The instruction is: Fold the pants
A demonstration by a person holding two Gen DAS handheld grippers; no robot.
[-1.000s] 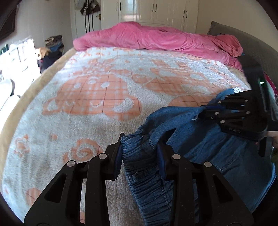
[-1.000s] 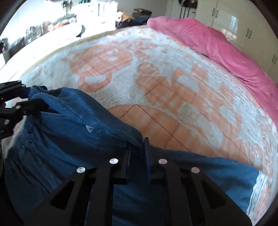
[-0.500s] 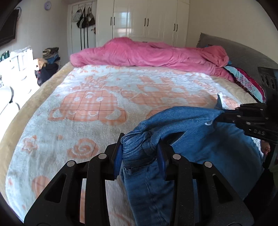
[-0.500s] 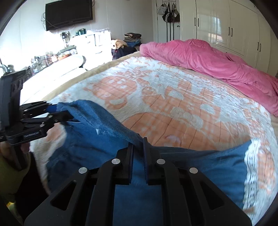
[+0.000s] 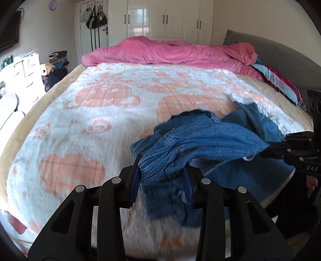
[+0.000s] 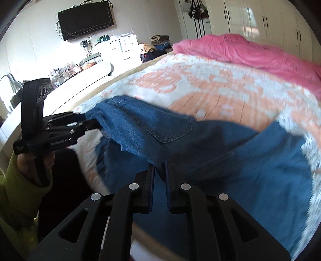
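Note:
Blue denim pants (image 5: 200,138) hang stretched by the waistband between my two grippers over the near edge of the bed, the legs trailing on the blanket (image 6: 250,160). My left gripper (image 5: 162,166) grips a thick bunch of gathered waistband; its jaws are opening slightly with the cloth still pressed between the pads. In the right wrist view the left gripper (image 6: 88,122) holds the far left corner. My right gripper (image 6: 159,166) is shut on a thin fold of denim below a back pocket (image 6: 172,128), and appears at the right edge (image 5: 266,150) of the left wrist view.
A white and orange fleece blanket (image 5: 100,100) covers the bed. A pink duvet (image 5: 170,52) is heaped along the far side, with pillows (image 5: 280,84) at the right. White wardrobes (image 5: 166,18), a wall TV (image 6: 86,18) and a cluttered white dresser (image 6: 116,48) line the walls.
Both grippers have pulled back and slightly up from the bed, dragging the pants toward the near edge. The waistband now spans the two grippers, and the right gripper has rolled.

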